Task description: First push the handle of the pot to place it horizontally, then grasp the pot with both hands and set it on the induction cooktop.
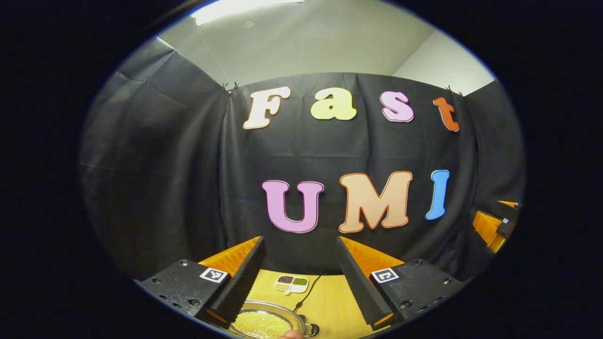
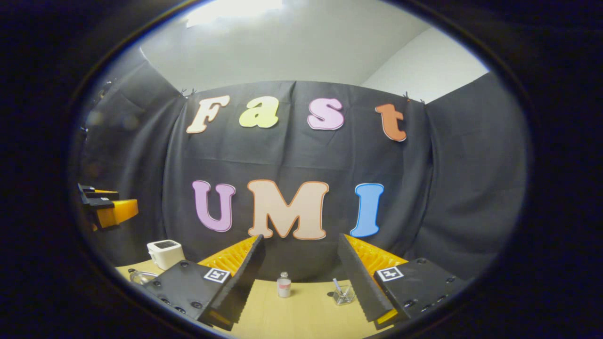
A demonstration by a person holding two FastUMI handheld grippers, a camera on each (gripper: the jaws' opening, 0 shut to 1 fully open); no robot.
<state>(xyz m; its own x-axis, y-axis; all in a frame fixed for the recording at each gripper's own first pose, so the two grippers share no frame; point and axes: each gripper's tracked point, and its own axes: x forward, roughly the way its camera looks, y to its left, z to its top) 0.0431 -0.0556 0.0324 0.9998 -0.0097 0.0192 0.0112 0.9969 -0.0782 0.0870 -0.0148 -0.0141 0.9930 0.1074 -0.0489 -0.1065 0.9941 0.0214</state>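
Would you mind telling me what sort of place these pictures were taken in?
Probably a staged recording booth set up as a kitchen: black cloth wall, a wooden table carrying a small bottle and white appliance, and a grain-filled pot.

In the left gripper view, the pot (image 1: pixel 264 322) sits on the table (image 1: pixel 330 301) at the near edge, below and between the left gripper's (image 1: pixel 300 275) spread fingers. A small dish (image 1: pixel 291 284) lies farther back. In the right gripper view, a bottle (image 2: pixel 283 285) stands mid-table, a cup (image 2: pixel 343 294) to its right, and a box (image 2: pixel 165 253) far left.
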